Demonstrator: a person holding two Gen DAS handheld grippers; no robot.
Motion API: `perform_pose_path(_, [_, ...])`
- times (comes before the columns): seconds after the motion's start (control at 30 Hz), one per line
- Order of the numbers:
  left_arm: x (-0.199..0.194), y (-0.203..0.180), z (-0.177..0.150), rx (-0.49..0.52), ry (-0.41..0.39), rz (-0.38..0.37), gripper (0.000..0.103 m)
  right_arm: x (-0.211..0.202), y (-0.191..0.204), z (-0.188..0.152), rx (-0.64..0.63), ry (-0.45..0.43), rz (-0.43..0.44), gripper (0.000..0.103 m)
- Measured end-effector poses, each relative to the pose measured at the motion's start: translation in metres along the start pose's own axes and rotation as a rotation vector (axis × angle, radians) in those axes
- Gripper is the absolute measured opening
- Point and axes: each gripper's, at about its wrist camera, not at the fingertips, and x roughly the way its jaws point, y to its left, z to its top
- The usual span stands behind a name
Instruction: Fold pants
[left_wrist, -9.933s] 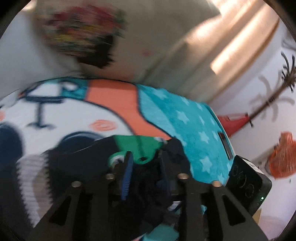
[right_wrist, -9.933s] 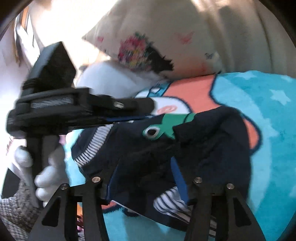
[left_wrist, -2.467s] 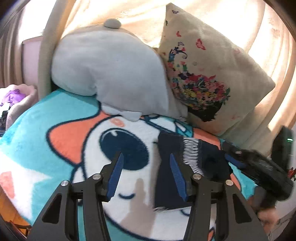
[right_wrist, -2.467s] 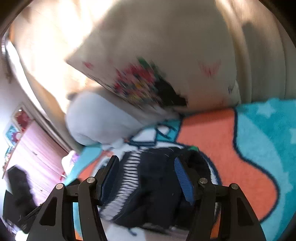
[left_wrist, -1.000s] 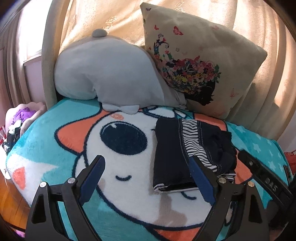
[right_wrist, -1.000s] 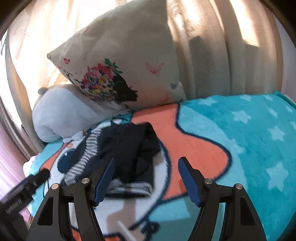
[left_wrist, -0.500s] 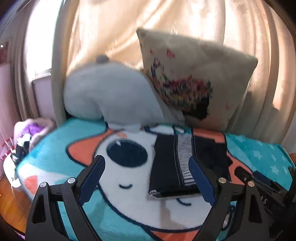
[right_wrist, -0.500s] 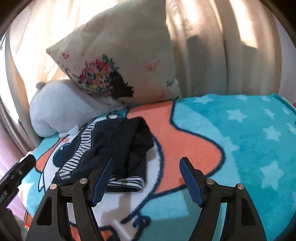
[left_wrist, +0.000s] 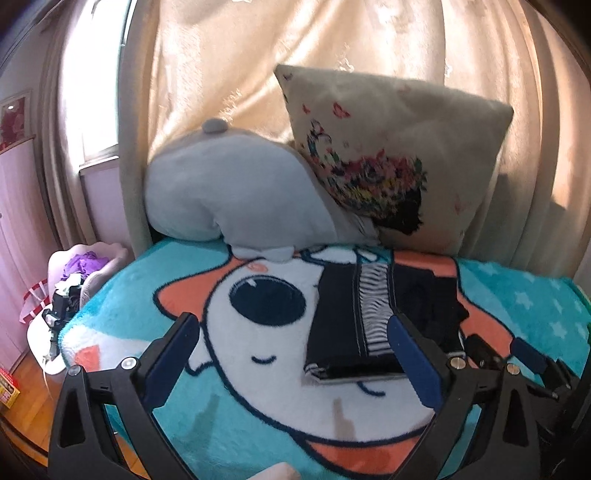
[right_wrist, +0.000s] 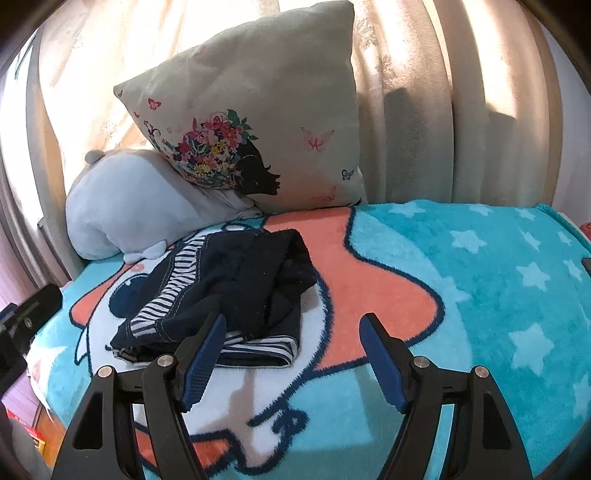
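The folded navy pants with a striped waistband (right_wrist: 221, 291) are lying at centre frame on the teal fleece cartoon blanket (right_wrist: 480, 280), touching neither gripper. The left gripper (left_wrist: 291, 343), its jaws just having been opening, is hanging wide and empty; the right gripper (right_wrist: 291, 339) is also gaping empty. The floral beige cushion (right_wrist: 258, 136) is leaning above.
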Motion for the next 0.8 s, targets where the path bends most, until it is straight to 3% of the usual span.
perform_pose_path(0.47, [0.016, 0.005, -0.006, -0.025, 0.095, -0.091, 0.101, 0.013, 0.011, -0.009, -0.063, 0.047, -0.048, 0.080])
perform_pose_path(0.8, [0.025, 0.012, -0.007, -0.054, 0.127, -0.116, 0.101, 0.020, 0.016, -0.012, -0.082, 0.071, -0.064, 0.080])
